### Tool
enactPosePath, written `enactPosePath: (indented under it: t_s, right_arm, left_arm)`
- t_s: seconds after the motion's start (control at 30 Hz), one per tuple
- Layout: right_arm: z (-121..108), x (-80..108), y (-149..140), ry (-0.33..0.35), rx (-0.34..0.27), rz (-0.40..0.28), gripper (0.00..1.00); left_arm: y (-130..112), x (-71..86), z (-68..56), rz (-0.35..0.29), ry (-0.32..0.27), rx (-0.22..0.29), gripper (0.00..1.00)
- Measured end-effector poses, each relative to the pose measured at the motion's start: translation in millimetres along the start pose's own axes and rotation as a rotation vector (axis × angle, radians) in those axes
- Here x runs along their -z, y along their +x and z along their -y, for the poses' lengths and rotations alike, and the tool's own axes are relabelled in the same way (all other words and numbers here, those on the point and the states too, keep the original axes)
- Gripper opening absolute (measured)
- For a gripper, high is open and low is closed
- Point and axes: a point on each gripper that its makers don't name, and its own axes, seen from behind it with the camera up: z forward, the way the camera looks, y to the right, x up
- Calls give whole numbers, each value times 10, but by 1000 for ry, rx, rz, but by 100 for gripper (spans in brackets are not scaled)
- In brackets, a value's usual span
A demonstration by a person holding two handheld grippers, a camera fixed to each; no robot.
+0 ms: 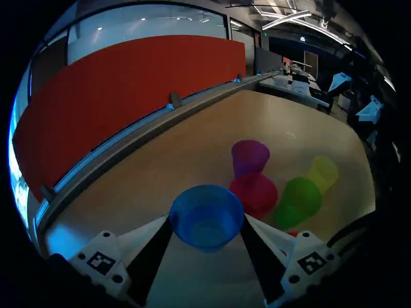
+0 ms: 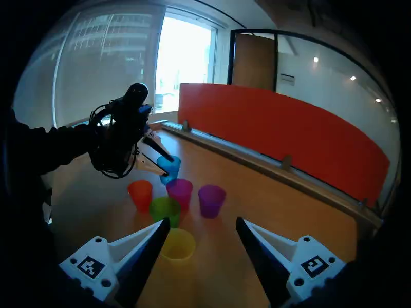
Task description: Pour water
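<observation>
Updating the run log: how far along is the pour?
Done: left claw is shut on the blue cup, apparently lifted beside the magenta cup. In hand: the carry; no stream visible, and I cannot tell if it holds water. Left: the pour itself. Right claw is open, empty, near the yellow cup.

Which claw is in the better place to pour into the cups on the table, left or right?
Probably left. The left claw is shut on the blue cup, close to the pink cup. The right claw is open and empty, near the yellow cup.
</observation>
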Motion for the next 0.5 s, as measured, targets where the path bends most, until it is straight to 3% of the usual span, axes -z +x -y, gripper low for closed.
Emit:
enactPosePath:
  t_s: [0.5]
  right_arm:
    - [98,62,171,-8,11,-32,100]
  left_arm:
    - [338,488,-176,-114,35,-8,87]
